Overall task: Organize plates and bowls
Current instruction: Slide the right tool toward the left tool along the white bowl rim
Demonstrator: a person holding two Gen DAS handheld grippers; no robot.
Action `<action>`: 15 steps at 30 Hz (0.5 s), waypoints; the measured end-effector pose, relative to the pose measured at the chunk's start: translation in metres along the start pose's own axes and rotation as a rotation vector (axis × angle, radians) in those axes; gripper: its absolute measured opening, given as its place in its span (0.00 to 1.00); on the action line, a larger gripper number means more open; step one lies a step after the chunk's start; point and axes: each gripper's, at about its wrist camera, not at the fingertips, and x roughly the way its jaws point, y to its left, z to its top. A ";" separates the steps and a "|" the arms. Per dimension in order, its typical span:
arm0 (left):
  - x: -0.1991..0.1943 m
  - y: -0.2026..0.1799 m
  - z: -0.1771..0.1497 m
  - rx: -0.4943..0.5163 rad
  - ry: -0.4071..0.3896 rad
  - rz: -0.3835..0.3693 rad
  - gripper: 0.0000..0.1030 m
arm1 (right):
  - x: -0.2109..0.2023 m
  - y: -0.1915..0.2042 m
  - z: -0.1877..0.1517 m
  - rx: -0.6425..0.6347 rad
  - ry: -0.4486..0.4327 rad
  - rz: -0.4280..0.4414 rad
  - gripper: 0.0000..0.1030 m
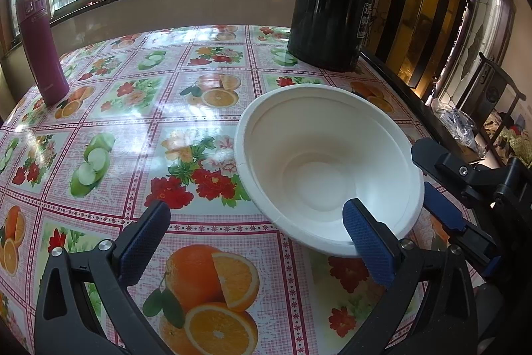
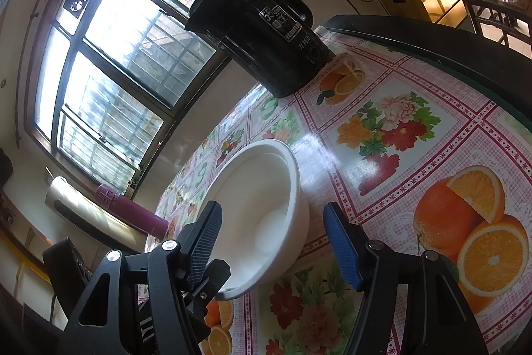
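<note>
A white paper bowl sits on the fruit-print tablecloth, near the table's right edge. My left gripper is open wide. Its right blue pad reaches over the bowl's near rim into the inside, while its left finger stands well clear over the cloth. My right gripper comes in from the bowl's right side and straddles the bowl's wall. One finger is over the inside and the blue pad is outside, with a gap to the wall. Neither gripper holds anything.
A tall black appliance stands behind the bowl at the table's far right corner. A maroon flask stands at the far left. The dark table edge runs close to the bowl. A chair with a plastic bag is beyond it.
</note>
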 end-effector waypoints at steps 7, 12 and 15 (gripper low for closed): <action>0.000 -0.001 -0.001 -0.001 0.002 -0.008 1.00 | 0.000 0.003 0.001 -0.024 -0.006 -0.003 0.64; 0.001 -0.001 -0.001 0.000 0.005 -0.011 1.00 | 0.001 0.003 0.002 -0.031 -0.006 -0.007 0.59; 0.001 -0.001 -0.001 -0.001 0.009 -0.013 1.00 | 0.003 0.002 0.001 -0.028 -0.003 -0.010 0.58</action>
